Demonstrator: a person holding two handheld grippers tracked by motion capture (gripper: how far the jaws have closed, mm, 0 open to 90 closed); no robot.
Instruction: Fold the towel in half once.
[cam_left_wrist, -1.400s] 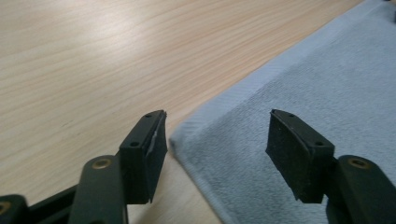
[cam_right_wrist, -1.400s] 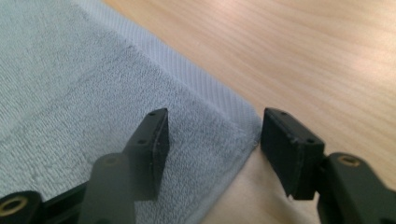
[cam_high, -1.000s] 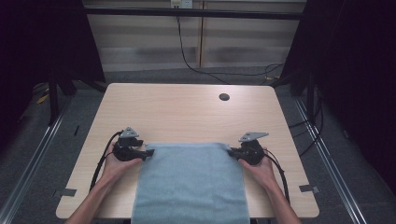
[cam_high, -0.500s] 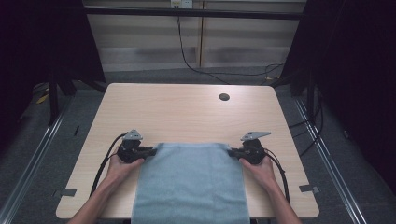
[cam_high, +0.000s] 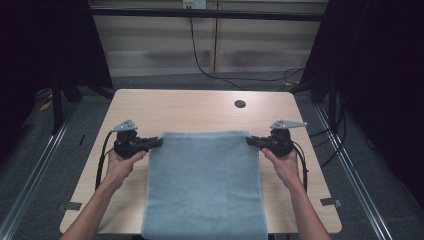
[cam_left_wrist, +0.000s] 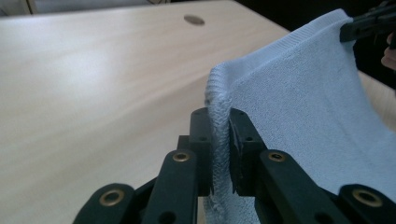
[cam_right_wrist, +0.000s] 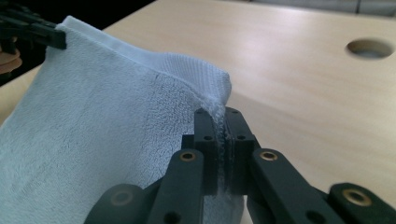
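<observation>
Dark room, grey floor, pale wall panels at the back with a black cable hanging down. Light wooden surface (cam_high: 200, 112) with rounded corners, a round cable hole (cam_high: 240, 104) near its far right side.

Light blue towel (cam_high: 205, 185) spread across the near middle of the surface, its near edge draped over the front. Far edge stretched taut between the 2 tools and lifted off the wood, as seen in both gripper views.

Left tool (cam_high: 152, 143) clamped on the towel's far left corner, jaws narrow with the hemmed edge pinched between them (cam_left_wrist: 218, 140). Held by the left hand (cam_high: 120, 167), forearm entering from the bottom. Grey three-cornered plate on top, black cable looping down beside it.

Right tool (cam_high: 255, 141) clamped on the far right corner, jaws likewise nearly closed on the terry edge (cam_right_wrist: 220, 140). Held by the right hand (cam_high: 286, 167). Grey plate on top, cable trailing toward the right edge.

Both tools level with each other, well apart, pointing inward.
</observation>
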